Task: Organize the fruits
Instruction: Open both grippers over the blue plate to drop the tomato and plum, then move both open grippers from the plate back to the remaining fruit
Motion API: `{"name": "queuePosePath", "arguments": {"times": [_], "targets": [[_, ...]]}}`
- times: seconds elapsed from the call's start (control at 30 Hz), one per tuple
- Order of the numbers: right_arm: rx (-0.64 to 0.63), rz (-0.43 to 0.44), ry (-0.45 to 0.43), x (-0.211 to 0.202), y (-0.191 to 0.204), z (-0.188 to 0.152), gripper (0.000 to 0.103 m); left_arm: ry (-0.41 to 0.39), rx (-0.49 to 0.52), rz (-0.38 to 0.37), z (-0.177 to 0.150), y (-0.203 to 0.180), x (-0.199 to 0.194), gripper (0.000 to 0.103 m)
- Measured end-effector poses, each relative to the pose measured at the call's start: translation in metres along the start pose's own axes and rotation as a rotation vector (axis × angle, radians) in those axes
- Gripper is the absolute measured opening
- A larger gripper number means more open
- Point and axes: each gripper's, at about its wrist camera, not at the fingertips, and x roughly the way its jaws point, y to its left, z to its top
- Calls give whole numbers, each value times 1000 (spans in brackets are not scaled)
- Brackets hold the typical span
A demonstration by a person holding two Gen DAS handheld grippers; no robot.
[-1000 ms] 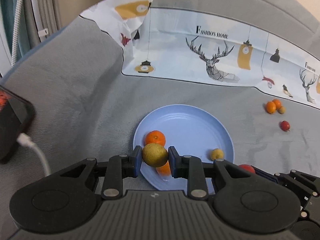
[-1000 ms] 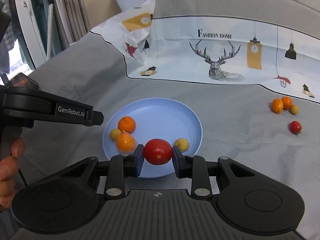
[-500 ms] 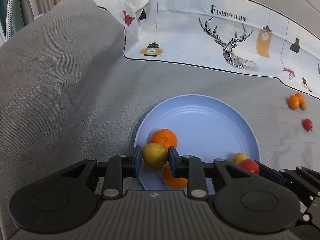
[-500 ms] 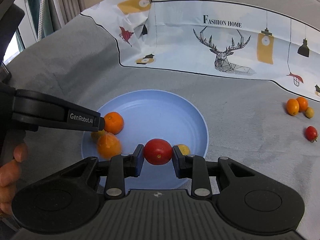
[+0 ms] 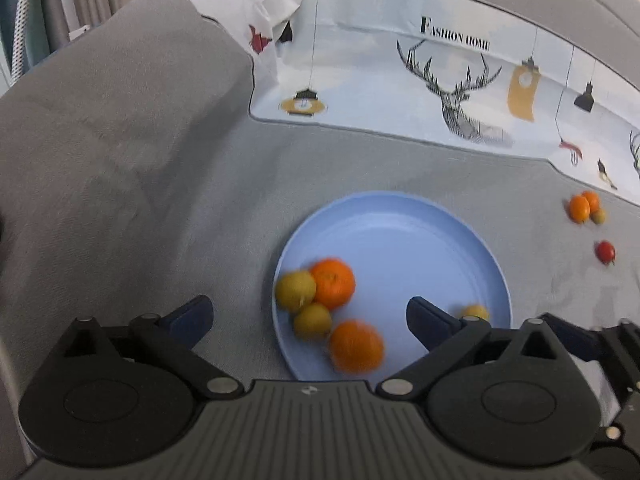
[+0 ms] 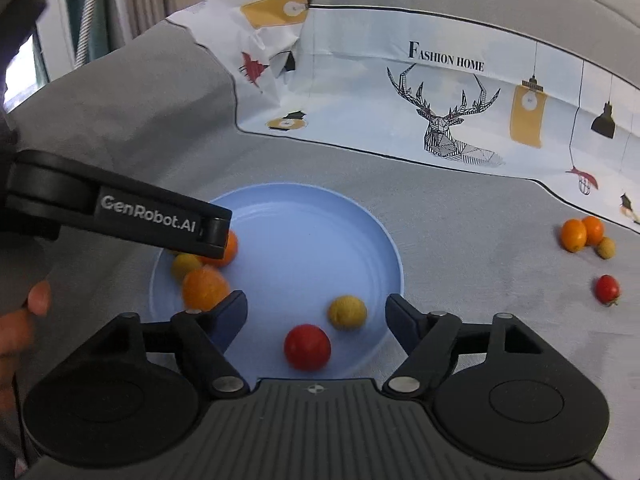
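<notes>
A light blue plate [image 5: 400, 236] [image 6: 312, 236] lies on the grey cloth. My left gripper [image 5: 310, 316] hangs over the plate's left edge, its jaws opening with nothing pressed between them. Under it lie two oranges [image 5: 333, 283] [image 5: 356, 346] and two yellow-green fruits [image 5: 295, 290] [image 5: 313, 321]. My right gripper [image 6: 316, 316] is over the plate's near edge, its jaws also opening. A red tomato [image 6: 307, 347] lies loose on the plate between them, beside a small yellow fruit [image 6: 347, 312].
Off the plate to the right lie two small oranges [image 6: 573, 235], a yellowish fruit [image 6: 606, 247] and a red tomato [image 6: 607, 289]. A printed deer cloth [image 6: 440, 92] covers the back. A hand [image 6: 24, 312] holds the left tool at the left edge.
Both grippers have opened. The yellow-green fruit dropped from the left jaws and the red tomato from the right jaws onto the plate. Both tools moved closer to the plate.
</notes>
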Motion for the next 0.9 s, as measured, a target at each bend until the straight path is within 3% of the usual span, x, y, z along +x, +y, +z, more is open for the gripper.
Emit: {"name": "queuePosePath", "arguments": {"times": [0.27, 0.43, 0.6, 0.7, 0.9], "targets": [[29, 2, 62, -63, 14, -32, 90, 9, 58, -25, -42, -4, -50, 103], [31, -54, -4, -108, 18, -41, 93, -50, 67, -42, -65, -7, -90, 103], [76, -90, -66, -134, 10, -44, 93, -142, 127, -101, -65, -24, -103, 103], [120, -85, -79, -134, 3, -44, 93, -182, 176, -35, -56, -27, -99, 103], [221, -122, -61, -130, -18, -43, 93, -206, 132, -136, -50, -13, -129, 103]]}}
